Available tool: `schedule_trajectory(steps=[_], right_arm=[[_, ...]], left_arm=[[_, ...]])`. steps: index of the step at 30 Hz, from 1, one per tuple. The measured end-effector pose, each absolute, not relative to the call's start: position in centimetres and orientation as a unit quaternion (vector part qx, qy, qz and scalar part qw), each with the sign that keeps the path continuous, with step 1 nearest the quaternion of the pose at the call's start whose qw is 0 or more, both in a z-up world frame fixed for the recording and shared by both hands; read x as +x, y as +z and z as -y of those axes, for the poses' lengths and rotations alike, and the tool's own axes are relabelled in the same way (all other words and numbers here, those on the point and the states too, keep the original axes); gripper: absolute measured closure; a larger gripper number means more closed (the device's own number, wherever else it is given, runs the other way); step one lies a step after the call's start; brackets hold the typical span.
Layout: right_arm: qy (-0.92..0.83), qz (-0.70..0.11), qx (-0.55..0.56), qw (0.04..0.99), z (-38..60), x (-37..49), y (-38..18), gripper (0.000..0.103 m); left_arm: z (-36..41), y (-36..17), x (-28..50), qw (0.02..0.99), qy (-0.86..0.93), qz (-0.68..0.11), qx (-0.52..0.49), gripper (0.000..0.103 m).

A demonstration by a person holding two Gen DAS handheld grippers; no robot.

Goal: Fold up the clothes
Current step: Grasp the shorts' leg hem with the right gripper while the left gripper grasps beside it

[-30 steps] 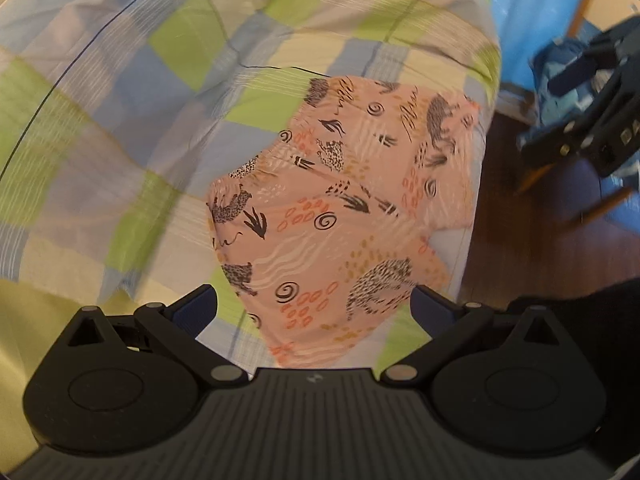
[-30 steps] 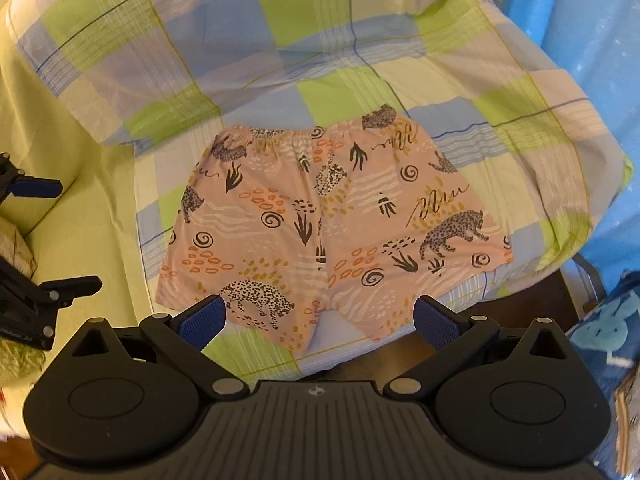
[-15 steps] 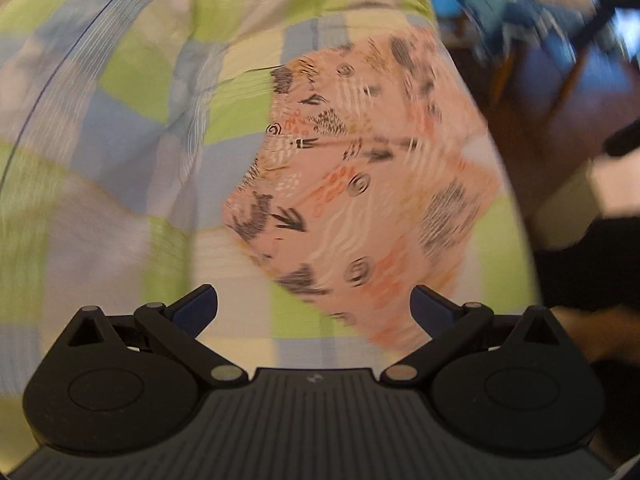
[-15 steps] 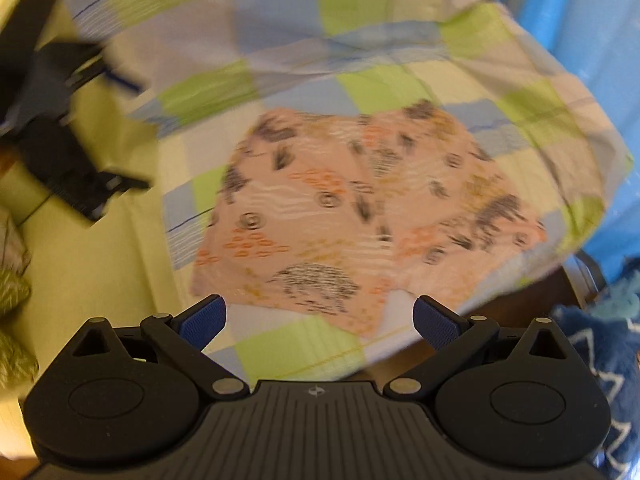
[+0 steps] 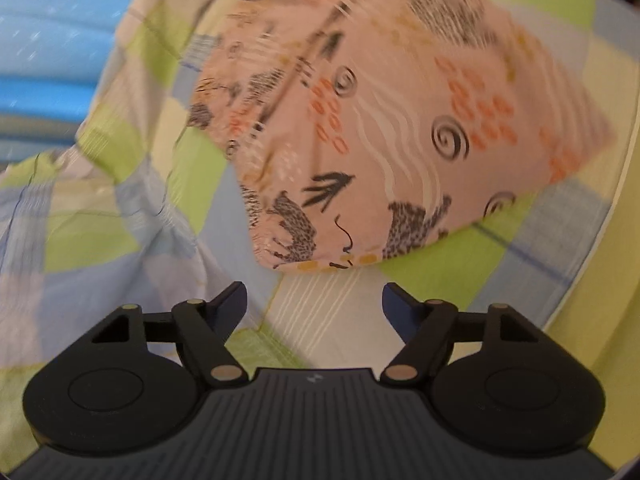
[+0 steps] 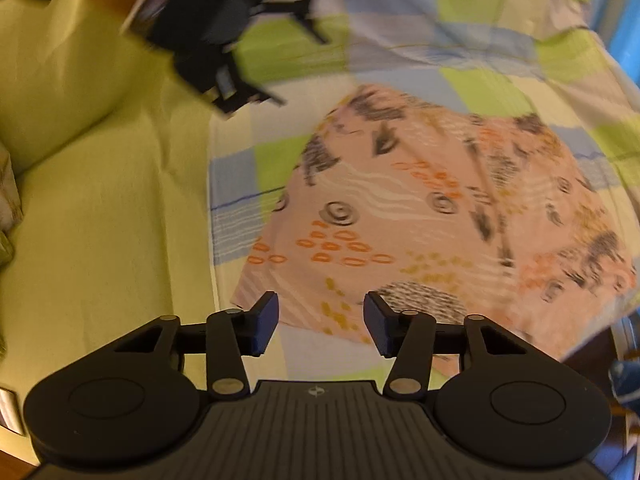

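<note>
On the checked bedsheet [image 6: 460,20] the pink animal-print shorts [image 6: 420,216] lie spread flat, light, limp cloth best pinched at hem corners or waistband, and both the left gripper [image 5: 314,300] and right gripper [image 6: 320,316], jaws apart and empty, have swung in much closer than a second ago.

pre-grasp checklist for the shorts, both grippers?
1. Shorts spread flat on the checked sheet, unfolded: ok.
2. Left gripper jaws open, nothing in them: ok.
3. Right gripper jaws open, nothing in them: ok.
4. Right gripper lined up with the shorts' hem edge: ok, the edge lies just ahead of the jaws.
5. Left gripper lined up with a shorts corner: ok, the corner lies just ahead, not yet between the jaws.
6. Jaws will take both fabric layers without catching the sheet: cannot tell, both views are blurred.
</note>
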State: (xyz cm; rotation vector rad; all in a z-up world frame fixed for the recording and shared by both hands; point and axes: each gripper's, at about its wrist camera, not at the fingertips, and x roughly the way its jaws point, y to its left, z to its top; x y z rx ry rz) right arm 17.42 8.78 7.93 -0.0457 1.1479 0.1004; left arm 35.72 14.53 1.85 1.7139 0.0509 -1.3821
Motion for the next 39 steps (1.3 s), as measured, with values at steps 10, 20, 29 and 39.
schedule_trajectory(steps=[10,20,29,39], right_arm=[[0.108,-0.540,-0.118,0.826,-16.0,18.3,-0.7,0.061],[0.141,-0.527,-0.215,0.810,-17.8,19.7,-3.6,0.072],[0.138,-0.528,-0.215,0.810,-18.1,20.1,-3.3,0.069],[0.125,-0.540,-0.132,0.822,-15.0,20.1,-1.7,0.097]], left_arm=[[-14.8,-1.9,37.0,0.425,-0.575,-0.003,0.699,0.027],[-14.5,-3.0,38.9,0.406,-0.569,0.022,0.715,0.024],[-12.8,-4.8,40.4,0.371,-0.566,0.072,0.733,0.022],[-11.5,-7.1,41.3,0.308,-0.573,0.157,0.743,0.018]])
